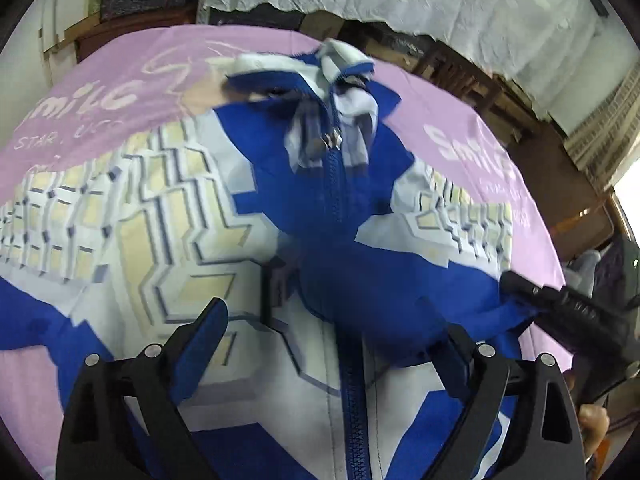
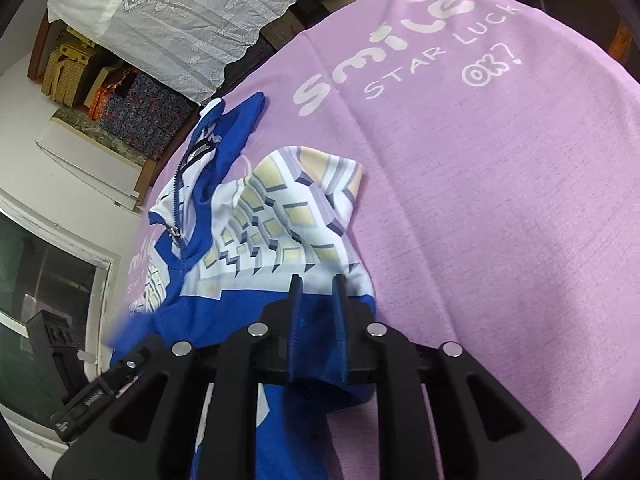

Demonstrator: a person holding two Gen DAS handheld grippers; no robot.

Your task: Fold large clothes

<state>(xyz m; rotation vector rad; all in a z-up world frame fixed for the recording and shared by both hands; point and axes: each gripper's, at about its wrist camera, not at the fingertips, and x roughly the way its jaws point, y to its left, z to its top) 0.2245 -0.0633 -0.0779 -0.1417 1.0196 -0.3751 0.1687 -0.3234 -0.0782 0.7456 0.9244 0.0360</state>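
A blue and white zip jacket (image 1: 168, 240) with a beige block pattern lies spread on the pink cloth (image 1: 472, 148), collar (image 1: 320, 68) at the far side. My left gripper (image 1: 332, 344) hovers open over the jacket's front, fingers wide either side of the blue zipper (image 1: 352, 392). In the right wrist view the jacket (image 2: 272, 216) lies bunched to the left. My right gripper (image 2: 318, 296) is shut on a blue edge of the jacket, the fabric pinched between its narrow jaws. From the left wrist view, the right gripper (image 1: 560, 308) shows at the right edge, holding blue fabric.
The pink cloth (image 2: 480, 200), printed "Smile STAR LUCK OK?", covers the table. A white lace cloth (image 2: 180, 12) hangs over shelves of boxes (image 2: 132, 108) behind. A person's fingertip (image 1: 594, 420) shows at lower right. A dark window (image 2: 36, 280) is at left.
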